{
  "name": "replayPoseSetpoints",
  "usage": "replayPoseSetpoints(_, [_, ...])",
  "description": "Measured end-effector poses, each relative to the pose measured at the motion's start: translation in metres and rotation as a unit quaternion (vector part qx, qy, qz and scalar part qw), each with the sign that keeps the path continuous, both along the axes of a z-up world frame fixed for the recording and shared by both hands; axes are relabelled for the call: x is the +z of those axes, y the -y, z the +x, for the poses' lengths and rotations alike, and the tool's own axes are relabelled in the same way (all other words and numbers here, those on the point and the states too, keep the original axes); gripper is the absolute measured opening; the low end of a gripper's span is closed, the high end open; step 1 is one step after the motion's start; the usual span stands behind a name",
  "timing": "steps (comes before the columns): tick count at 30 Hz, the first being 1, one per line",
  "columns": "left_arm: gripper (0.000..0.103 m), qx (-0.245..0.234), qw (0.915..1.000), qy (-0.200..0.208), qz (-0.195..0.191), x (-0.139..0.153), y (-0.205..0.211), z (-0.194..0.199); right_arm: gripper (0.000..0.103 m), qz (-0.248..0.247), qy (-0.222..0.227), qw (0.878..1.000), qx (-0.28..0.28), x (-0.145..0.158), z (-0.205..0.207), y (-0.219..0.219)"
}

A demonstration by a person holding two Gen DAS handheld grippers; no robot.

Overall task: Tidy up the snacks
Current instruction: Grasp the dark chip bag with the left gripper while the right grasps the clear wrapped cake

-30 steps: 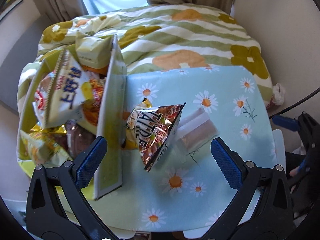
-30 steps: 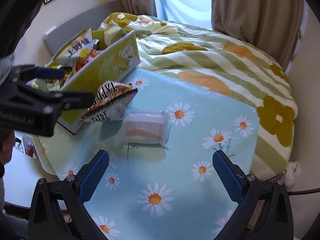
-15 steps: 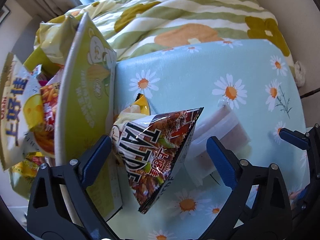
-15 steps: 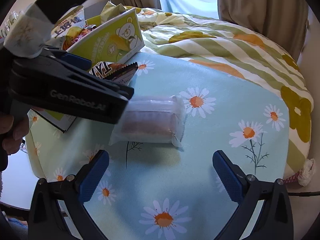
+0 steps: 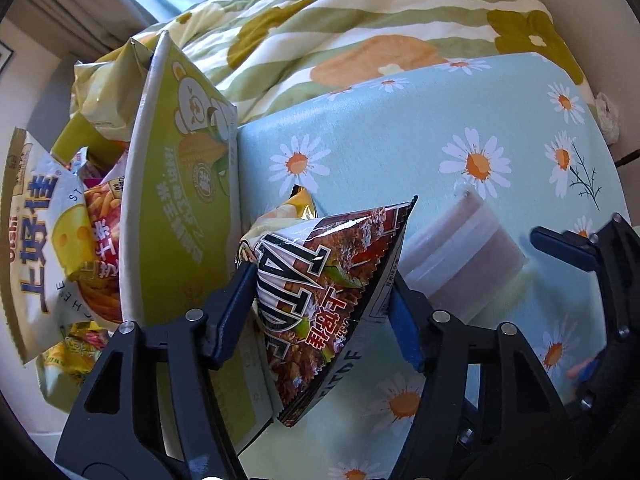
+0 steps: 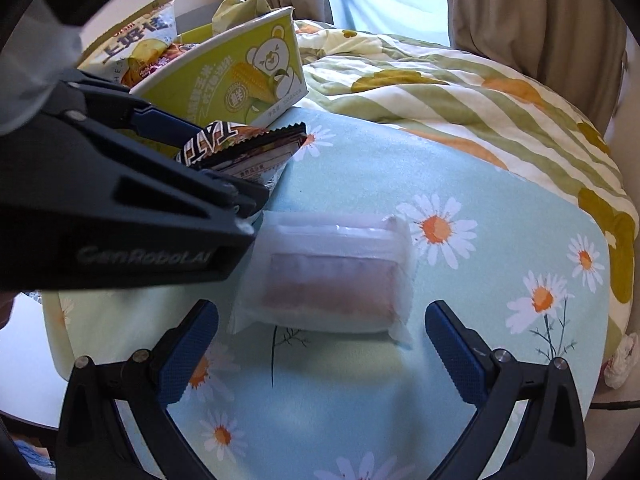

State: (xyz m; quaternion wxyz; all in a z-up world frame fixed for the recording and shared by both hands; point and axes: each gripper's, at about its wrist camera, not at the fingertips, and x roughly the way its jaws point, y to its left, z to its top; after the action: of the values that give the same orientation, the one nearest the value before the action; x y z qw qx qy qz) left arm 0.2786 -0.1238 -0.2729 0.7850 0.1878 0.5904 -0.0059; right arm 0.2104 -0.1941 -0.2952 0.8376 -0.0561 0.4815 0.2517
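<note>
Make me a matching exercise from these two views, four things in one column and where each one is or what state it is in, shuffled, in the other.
Things
1. dark chip bag
2. clear-wrapped cake
3. green bear carton
4. right gripper

Places or states
A. stands on the tablecloth, stuffed with snack bags
B. jaws wide, apart from any snack
C. between the closing jaws of the left gripper
D. lies flat on the daisy cloth, untouched

Pairs: 1-C, 2-D, 3-A, 4-B
</note>
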Motion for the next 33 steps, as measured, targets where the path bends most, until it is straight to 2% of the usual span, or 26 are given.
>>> replayPoseSetpoints(11, [0.052,-0.003,0.9998,-0.001,-0.017,0.005,-0.003,-0.003,0.102,0.012,-0.004,1.0,-0.015,-0.022,0.029,-0.009])
replayPoseSetpoints(12, [0.052,-0.003,0.9998,-0.001,-0.018,0.005,-0.003,-0.003,0.1,0.01,0.004,1.0,-0.016,-0.022,0.03,-0.009])
replayPoseSetpoints(15, [0.05,0.001,0.9997,-0.001,-0.025,0.006,-0.005,-0.004,0.078,0.004,0.014,1.0,-0.011,-0.02,0.033,-0.008])
replayPoseSetpoints(17, [0.05,0.005,0.9995,-0.001,-0.03,0.008,-0.006,-0.004,0.072,0.007,0.011,1.0,-0.009,-0.019,0.034,-0.005])
replayPoseSetpoints(28, [0.048,0.011,0.9967,0.006,-0.081,0.02,0.003,-0.011,0.07,-0.006,-0.002,0.999,-0.045,-0.011,0.023,0.04])
replayPoseSetpoints(33, [0.047,0.017,0.993,0.02,-0.115,0.04,0.01,-0.017,0.069,0.0,0.003,0.998,-0.062,0.009,0.016,0.063])
